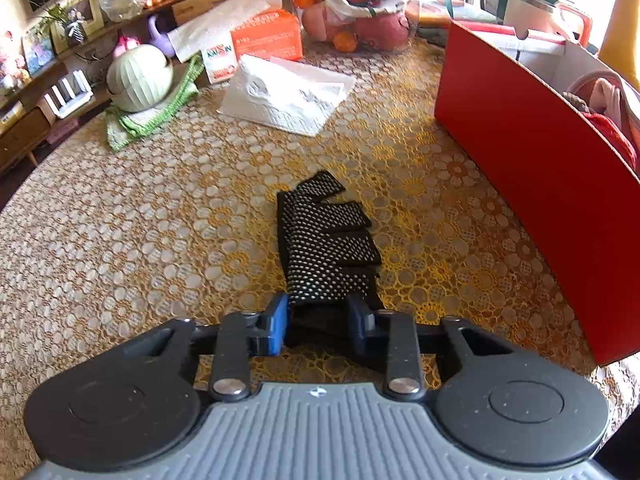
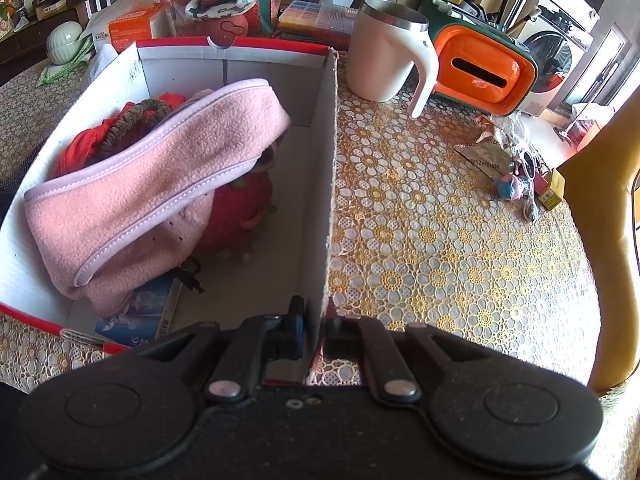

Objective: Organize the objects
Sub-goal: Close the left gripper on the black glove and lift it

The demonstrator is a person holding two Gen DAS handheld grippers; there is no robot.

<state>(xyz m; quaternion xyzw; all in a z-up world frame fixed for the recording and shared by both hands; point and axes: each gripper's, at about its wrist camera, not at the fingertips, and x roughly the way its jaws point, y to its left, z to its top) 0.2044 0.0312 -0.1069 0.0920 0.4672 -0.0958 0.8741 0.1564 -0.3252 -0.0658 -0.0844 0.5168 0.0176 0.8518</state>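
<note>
Left gripper (image 1: 320,320) pinches one black dotted glove (image 1: 326,240); red cardboard box (image 1: 532,168) sits close on its right. Right gripper (image 2: 316,320) clamps the box wall (image 2: 330,184); one white mug (image 2: 384,52) beyond.

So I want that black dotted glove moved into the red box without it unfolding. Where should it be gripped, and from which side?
Grip the black dotted glove at its cuff end, the near, bunched and narrowest part, coming from above and from the near side along its length. The fingers fan out flat at the far end and would flop. The left gripper already pinches that cuff, while the right gripper clamps the wall of the red box.
</note>
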